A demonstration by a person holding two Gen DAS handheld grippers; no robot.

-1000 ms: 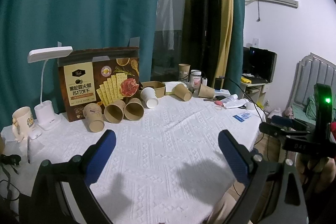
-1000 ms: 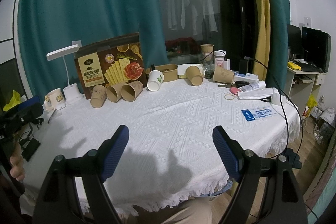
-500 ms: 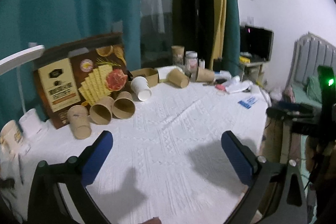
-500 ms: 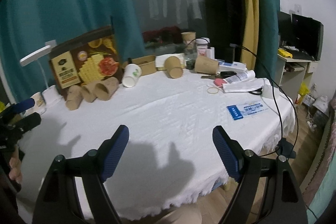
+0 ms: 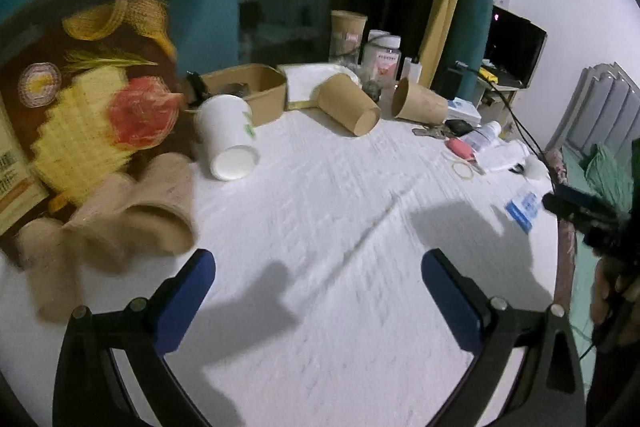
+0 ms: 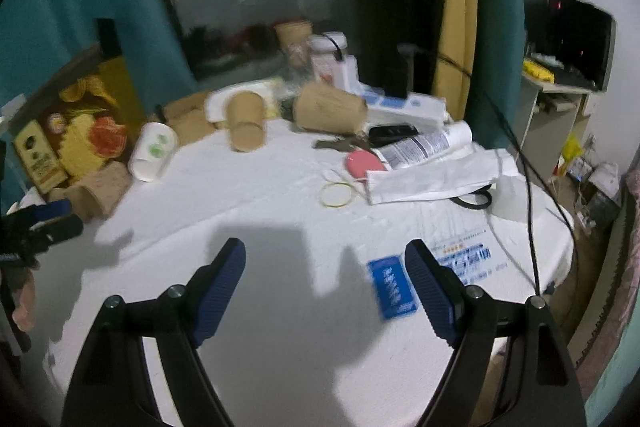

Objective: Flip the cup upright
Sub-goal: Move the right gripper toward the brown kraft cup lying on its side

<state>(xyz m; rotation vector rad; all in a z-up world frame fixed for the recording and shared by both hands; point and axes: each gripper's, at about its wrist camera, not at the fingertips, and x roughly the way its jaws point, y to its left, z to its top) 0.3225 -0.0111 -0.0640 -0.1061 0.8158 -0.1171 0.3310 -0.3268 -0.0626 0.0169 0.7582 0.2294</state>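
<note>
Your left gripper [image 5: 318, 285] hangs above the bare near part of the white quilted desk [image 5: 340, 227] with its blue-padded jaws spread wide and nothing between them. Your right gripper [image 6: 325, 279] is released too, also empty, its jaws parted over the near right of the desk just beside the blue printed card [image 6: 392, 285]. Neither touches a cup, so I judge you are at the approach, not the grasp.

Every cup that needs righting lies on its side toward the far edge:

- The white paper cup with green print [image 5: 230, 137] lies with its closed base toward you, just in front of the shallow brown cardboard tray [image 5: 256, 91].
- The brown paper cup at far centre [image 5: 348, 103] lies beside that tray, also base toward you.
- A second brown paper cup further right [image 5: 420, 103] lies with its mouth facing left, close to the white plastic jar [image 5: 382, 53].
- A cluster of brown paper cups at the near left [image 5: 132, 215], blurred here, rests against the dark biscuit box [image 5: 88, 107]; its nearest cup shows an open mouth.

The cups lie along the back, which probably leaves you the open middle as room to stand one up. The left gripper sits closest to the blurred cluster and the white cup, so that side looks like the natural first reach. Keep the wide opening: a tipped paper cup rolls easily and crushes if you pinch hard.
</note>
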